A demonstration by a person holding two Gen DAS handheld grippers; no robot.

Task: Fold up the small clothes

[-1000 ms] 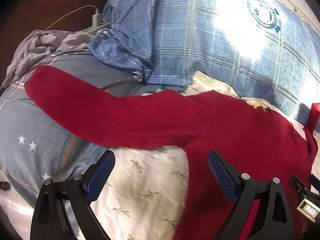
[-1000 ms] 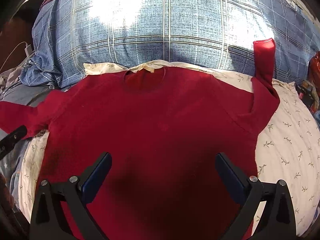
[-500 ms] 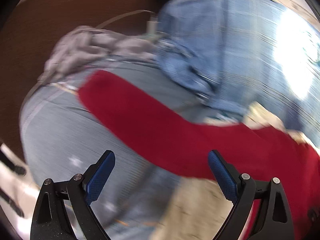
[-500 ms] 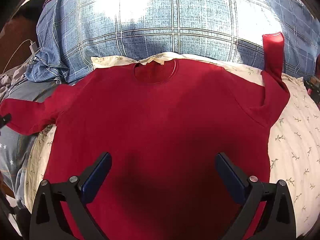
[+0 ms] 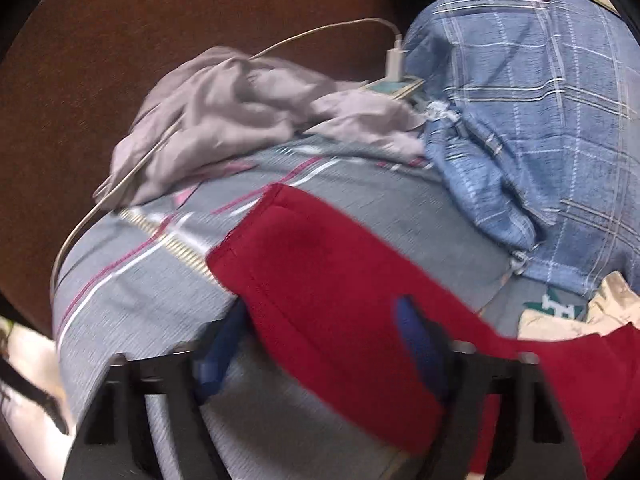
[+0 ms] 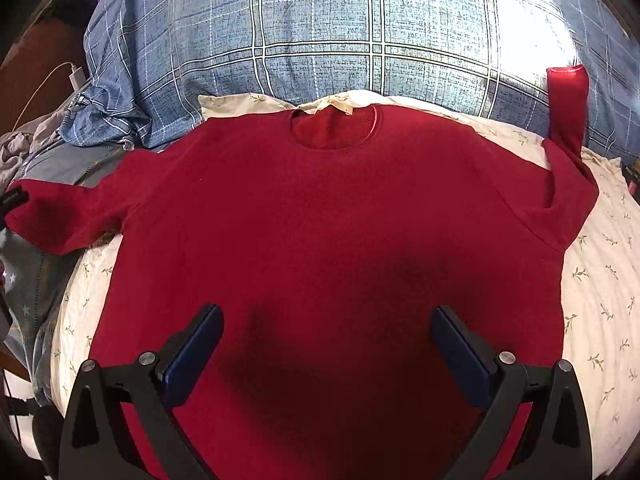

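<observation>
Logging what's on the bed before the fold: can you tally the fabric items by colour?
Red: 1, the red sweater
Blue plaid: 1, the plaid quilt
Grey: 1, the crumpled grey garment
Cream with sprigs: 1, the floral pillow
Grey-blue striped: 1, the bed sheet
Total: 5

Red sweater flat, front up, sleeves spread.

Shirt spread flat on a sheet, collar toward the pillow behind it, one sleeve turned up against the pillow, other sleeve lying between the left gripper's fingers, crumpled cloth and charger cable beyond, right gripper above the shirt's lower half.
</observation>
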